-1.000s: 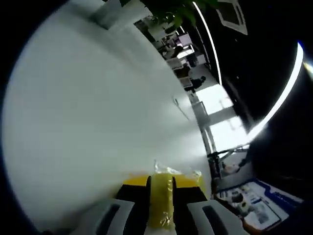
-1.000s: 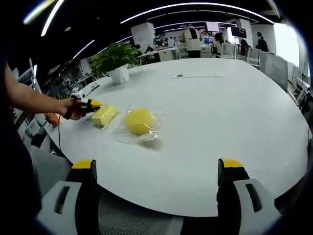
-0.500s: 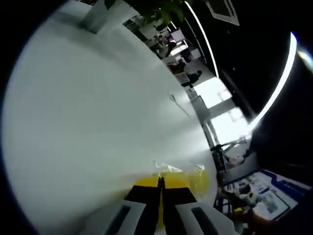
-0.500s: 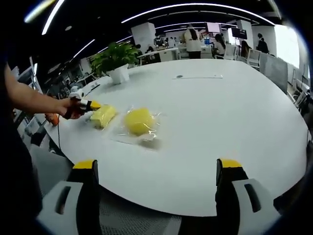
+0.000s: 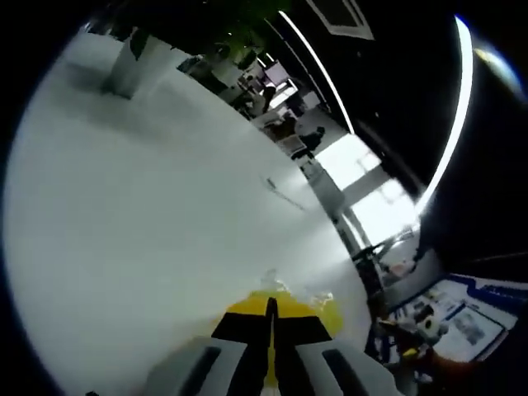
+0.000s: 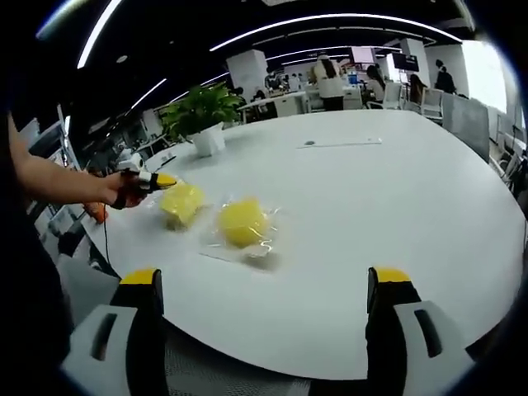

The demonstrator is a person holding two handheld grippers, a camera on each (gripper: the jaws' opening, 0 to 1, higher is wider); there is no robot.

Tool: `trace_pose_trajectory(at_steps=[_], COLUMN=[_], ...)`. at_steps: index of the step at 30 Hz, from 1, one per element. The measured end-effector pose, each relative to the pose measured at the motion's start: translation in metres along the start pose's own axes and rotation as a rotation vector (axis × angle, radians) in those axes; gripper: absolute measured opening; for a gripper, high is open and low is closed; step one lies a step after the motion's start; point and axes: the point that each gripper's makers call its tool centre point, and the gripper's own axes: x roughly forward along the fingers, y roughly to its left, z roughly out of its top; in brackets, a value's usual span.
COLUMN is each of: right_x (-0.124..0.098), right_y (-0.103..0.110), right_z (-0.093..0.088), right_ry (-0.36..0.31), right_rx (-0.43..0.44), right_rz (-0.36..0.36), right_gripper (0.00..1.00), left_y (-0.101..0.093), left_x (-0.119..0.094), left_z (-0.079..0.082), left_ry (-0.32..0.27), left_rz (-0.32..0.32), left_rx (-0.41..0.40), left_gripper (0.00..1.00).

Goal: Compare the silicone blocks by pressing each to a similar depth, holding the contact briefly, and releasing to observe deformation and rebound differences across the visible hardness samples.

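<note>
Where block (image 5: pixel 285 307) was pinched, left fingers (image 5: pixel 247 330) now closed.

Dim room, bright ceiling light strips (image 6: pixel 330 21) and window glare (image 5: pixel 371 198), white table (image 6: pixel 371 214) evenly lit, left gripper view blurred, fisheye-bent edges.

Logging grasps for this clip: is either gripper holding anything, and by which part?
The left gripper is shut on the near edge of a bagged yellow block. The right gripper is open, holding nothing.

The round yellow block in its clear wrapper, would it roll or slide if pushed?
The round yellow block looks domed, so it might rock. Its clear wrapper lies flat on the smooth white table, so it would probably slide rather than roll.
</note>
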Motion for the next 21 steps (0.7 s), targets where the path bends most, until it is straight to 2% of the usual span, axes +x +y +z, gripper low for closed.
trace_pose_trajectory(at_steps=[2,4,6,11,13,16,21], right_x=[0.0,0.0,0.0,-0.003,-0.005,-0.008,-0.012], right_y=[0.001,0.001,0.001,0.002,0.002,0.007,0.009], right_z=[0.003,0.004,0.006,0.006,0.008,0.013,0.021], right_ry=[-0.004,-0.007,-0.014,-0.022,-0.029,-0.054,-0.084], right_rx=[-0.008,-0.012,-0.011,-0.016,-0.016,0.013,0.038], right_rz=[0.004,0.005,0.008,0.019,0.028,0.067,0.085], right_gripper=[0.96,0.96,0.96,0.96,0.96,0.96,0.96], left_y=[-0.013,-0.02,-0.034,-0.049,-0.059,-0.071,-0.114], left_x=[-0.002,-0.004,-0.006,-0.012,-0.016,-0.02,-0.032], left_z=[0.006,0.009,0.009,0.009,0.009,0.01,0.022], left_ry=[-0.026,-0.028,-0.021,-0.005,-0.003,-0.007,-0.043], left_rz=[-0.029,-0.032,-0.047,-0.027,-0.029,-0.015,-0.036], left_rx=[-0.017,-0.008,0.05,0.165,0.244,0.26,0.419], left_gripper=[0.0,0.0,0.0,0.0,0.0,0.0,0.0])
